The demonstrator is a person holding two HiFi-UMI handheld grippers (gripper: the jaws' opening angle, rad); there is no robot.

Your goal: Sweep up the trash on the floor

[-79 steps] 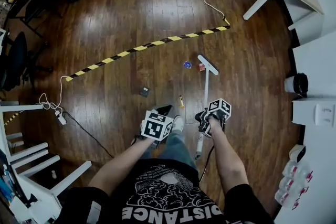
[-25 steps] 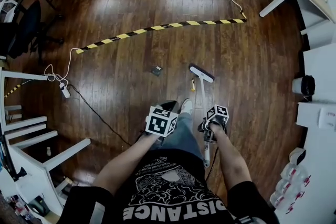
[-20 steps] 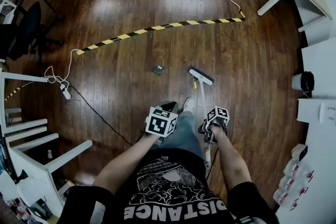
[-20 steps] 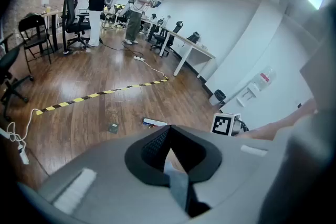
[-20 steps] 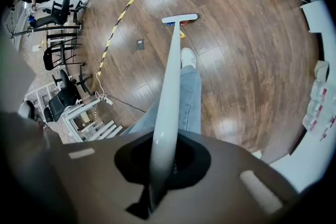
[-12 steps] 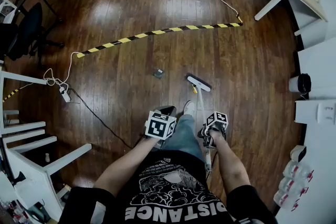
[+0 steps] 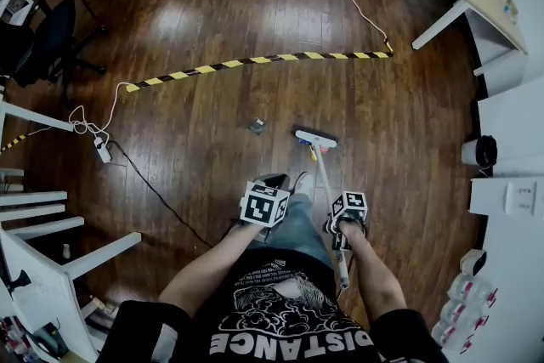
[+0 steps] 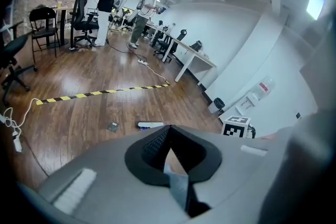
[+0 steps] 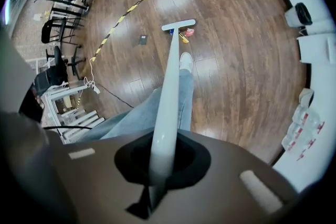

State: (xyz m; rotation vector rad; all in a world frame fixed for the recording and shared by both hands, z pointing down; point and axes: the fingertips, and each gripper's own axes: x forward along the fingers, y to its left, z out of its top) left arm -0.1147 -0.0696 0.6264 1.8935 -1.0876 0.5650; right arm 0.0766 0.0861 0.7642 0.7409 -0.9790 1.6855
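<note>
Right gripper (image 9: 159, 161): it is pinching the white handle of the broom (image 7: 328, 184) between both jaws, gripping well up the shaft.
Broom head (image 7: 315, 138): it is resting flat on the wooden floor (image 7: 212, 21), out in front of the person's white shoe (image 7: 299, 181).
Trash by the broom: a yellow piece (image 7: 312, 153) and a blue bit (image 7: 302, 145) are lying just beside the head, on the person's side of it. The right gripper view is also showing a reddish scrap (image 9: 189, 32) next to them.
Dark square scrap (image 7: 256, 127): it is sitting apart on the floor, to the left of the broom head, and nothing is touching it.
Left gripper (image 8: 167, 131): it is hovering over the person's leg with its tips pressed together, and I am making out nothing between them.
Striped tape (image 7: 255, 60): the yellow-and-black line is running across the floor well beyond the broom.
</note>
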